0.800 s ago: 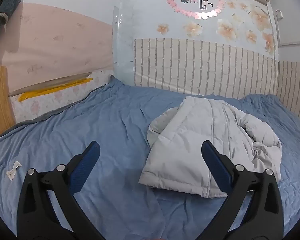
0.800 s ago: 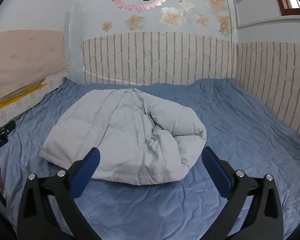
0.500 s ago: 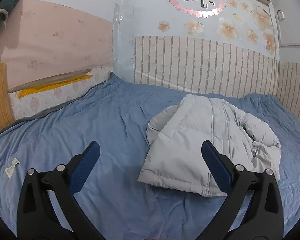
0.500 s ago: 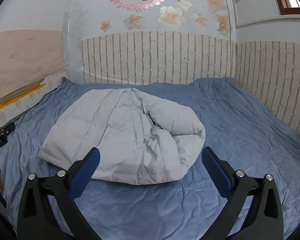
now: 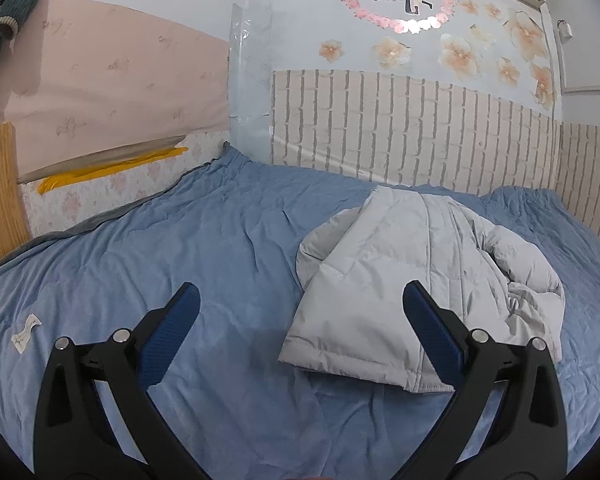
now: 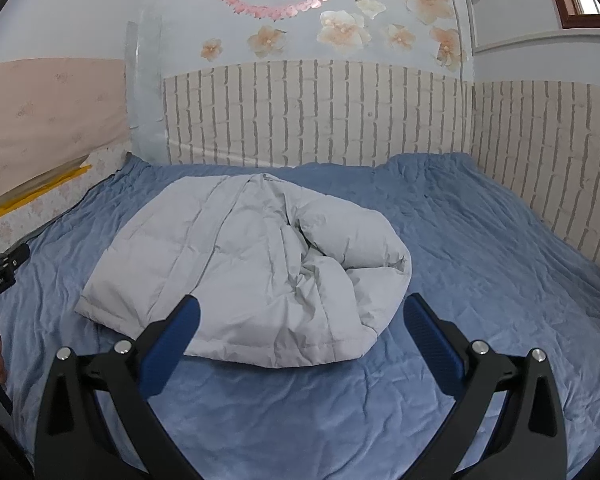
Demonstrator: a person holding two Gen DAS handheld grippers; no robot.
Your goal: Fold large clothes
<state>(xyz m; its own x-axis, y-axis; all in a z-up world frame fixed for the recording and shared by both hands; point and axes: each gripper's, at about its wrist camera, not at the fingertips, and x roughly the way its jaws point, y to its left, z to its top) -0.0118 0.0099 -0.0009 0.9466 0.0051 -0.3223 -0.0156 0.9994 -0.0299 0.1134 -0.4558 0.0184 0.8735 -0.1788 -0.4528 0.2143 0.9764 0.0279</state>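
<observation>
Pale grey padded jacket (image 6: pixel 252 264) lying crumpled on the blue bed cover (image 6: pixel 480 248), roughly mid-bed, bulkier and rolled over at its right side, flatter toward the left. Stitched hem edge (image 5: pixel 352 364) facing near in the left wrist view, flat on the cover; a rounded fold (image 5: pixel 312 248) at the jacket's left edge.

Left gripper (image 5: pixel 300 300) held over bare cover to the left of the jacket, fingers (image 5: pixel 172 328) spread wide apart, nothing between them; right finger overlapping the hem only in line of sight. Right gripper (image 6: pixel 300 312) held near the jacket's near edge, fingers (image 6: pixel 432 332) also wide apart, gripping nothing.

Plenty of open cover left of the jacket and on the near side; a wide clear band to the right as well. Brick-pattern wall panel (image 6: pixel 320 116) closing off the far edge and the right side of the bed. Small white label (image 5: pixel 25 332) on the cover at near left. Bed's left edge bordered by a floral strip with yellow tape (image 5: pixel 108 168).
</observation>
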